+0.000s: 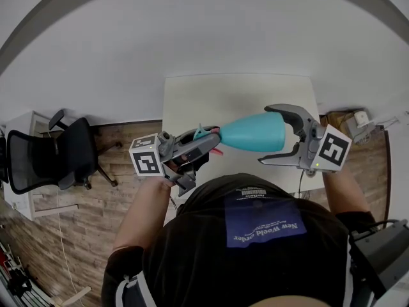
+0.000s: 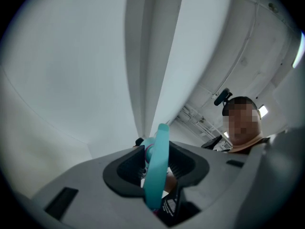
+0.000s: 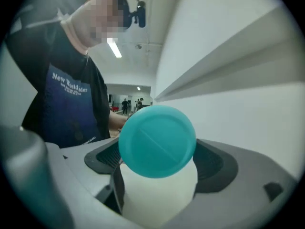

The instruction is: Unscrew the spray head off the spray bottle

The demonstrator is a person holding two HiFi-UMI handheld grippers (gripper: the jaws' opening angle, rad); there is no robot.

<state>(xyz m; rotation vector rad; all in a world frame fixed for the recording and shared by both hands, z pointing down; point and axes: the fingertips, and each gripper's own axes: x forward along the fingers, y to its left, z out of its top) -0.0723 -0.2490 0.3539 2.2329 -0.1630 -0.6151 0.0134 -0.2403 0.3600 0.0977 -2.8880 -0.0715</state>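
A teal spray bottle (image 1: 252, 133) is held lying sideways in the air over the near edge of the white table (image 1: 236, 94). Its spray head (image 1: 203, 135), teal with a pink trigger, points left and sits between the jaws of my left gripper (image 1: 192, 147), which is shut on it. In the left gripper view the teal spray head (image 2: 158, 166) stands edge-on between the dark pads. My right gripper (image 1: 268, 135) clasps the bottle's wide base end. In the right gripper view the round teal bottom (image 3: 157, 141) faces the camera between the jaws of the right gripper (image 3: 159, 159).
A black office chair (image 1: 57, 155) stands on the wooden floor (image 1: 83, 235) at the left, beside a white cabinet (image 1: 19, 171). A small grey box (image 1: 358, 120) sits right of the table. My own torso fills the lower middle of the head view.
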